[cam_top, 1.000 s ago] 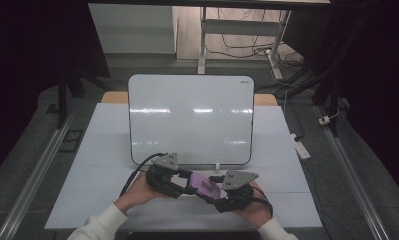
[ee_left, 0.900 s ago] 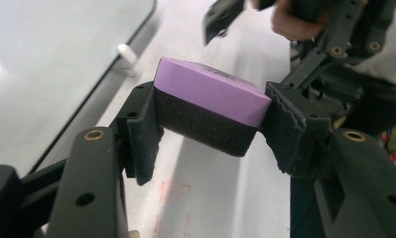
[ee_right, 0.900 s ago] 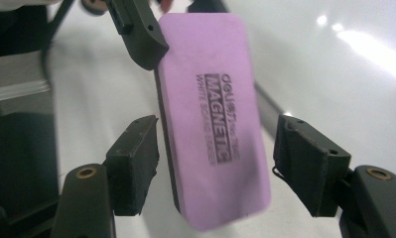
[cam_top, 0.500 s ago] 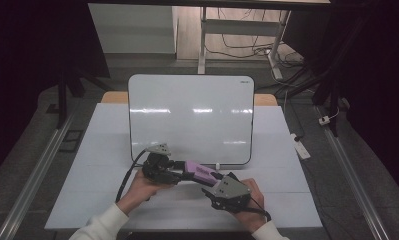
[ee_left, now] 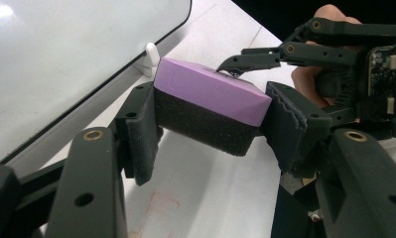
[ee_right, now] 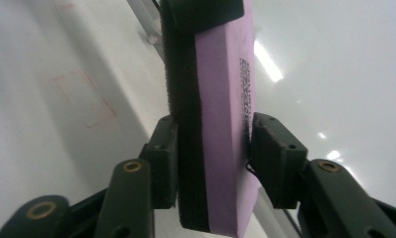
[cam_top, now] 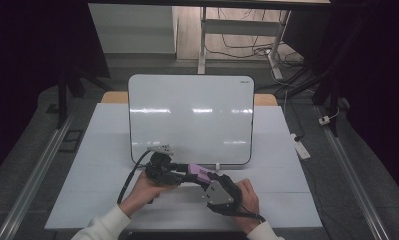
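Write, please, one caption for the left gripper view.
Left gripper clamps a purple eraser beside the whiteboard; the right gripper's jaws close on it.

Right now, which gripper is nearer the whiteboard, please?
Left. The left gripper holds the eraser at the whiteboard's bottom edge; the right gripper, jaws just closing on it, is farther back.

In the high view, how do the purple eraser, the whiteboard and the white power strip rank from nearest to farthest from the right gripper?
1. The purple eraser, between the jaws of the right gripper.
2. The whiteboard, standing just behind it.
3. The white power strip, off the table's right edge, on the floor.
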{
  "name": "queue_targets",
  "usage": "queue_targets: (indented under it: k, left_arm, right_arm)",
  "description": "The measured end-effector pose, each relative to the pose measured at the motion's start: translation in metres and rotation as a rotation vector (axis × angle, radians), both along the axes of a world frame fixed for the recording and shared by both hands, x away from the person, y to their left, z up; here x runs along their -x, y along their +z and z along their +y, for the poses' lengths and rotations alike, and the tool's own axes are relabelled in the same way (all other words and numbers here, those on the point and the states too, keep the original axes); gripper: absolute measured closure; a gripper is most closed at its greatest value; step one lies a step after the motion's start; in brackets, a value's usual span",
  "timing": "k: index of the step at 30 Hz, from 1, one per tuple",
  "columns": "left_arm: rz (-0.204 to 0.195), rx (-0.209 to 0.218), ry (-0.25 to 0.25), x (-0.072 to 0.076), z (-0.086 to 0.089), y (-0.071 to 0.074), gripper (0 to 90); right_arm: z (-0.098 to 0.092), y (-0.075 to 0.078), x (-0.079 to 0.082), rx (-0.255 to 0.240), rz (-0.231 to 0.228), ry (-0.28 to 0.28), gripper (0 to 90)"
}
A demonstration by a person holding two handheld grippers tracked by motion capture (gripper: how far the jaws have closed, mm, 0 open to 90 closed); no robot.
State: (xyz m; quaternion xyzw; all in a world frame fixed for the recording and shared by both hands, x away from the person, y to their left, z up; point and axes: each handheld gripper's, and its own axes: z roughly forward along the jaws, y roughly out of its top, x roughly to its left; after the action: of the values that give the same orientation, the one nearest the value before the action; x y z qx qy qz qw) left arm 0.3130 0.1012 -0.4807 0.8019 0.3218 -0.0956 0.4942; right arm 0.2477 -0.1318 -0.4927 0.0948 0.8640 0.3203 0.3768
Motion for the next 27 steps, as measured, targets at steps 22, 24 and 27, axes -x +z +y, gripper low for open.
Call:
queue_targets:
  k: [22, 24, 27]
  left_arm:
    - [-0.205, -0.114, 0.183, 0.037, 0.060, 0.012, 22.0]
    - [-0.214, -0.133, 0.206, 0.044, 0.071, 0.010, 22.1]
    - [-0.217, -0.162, 0.238, 0.055, 0.088, 0.005, 22.0]
  right_arm:
    - [-0.054, 0.051, -0.040, -0.323, 0.020, -0.277, 63.0]
    - [-0.060, 0.061, -0.052, -0.379, 0.023, -0.317, 63.0]
    - [-0.065, 0.076, -0.069, -0.429, 0.020, -0.367, 63.0]
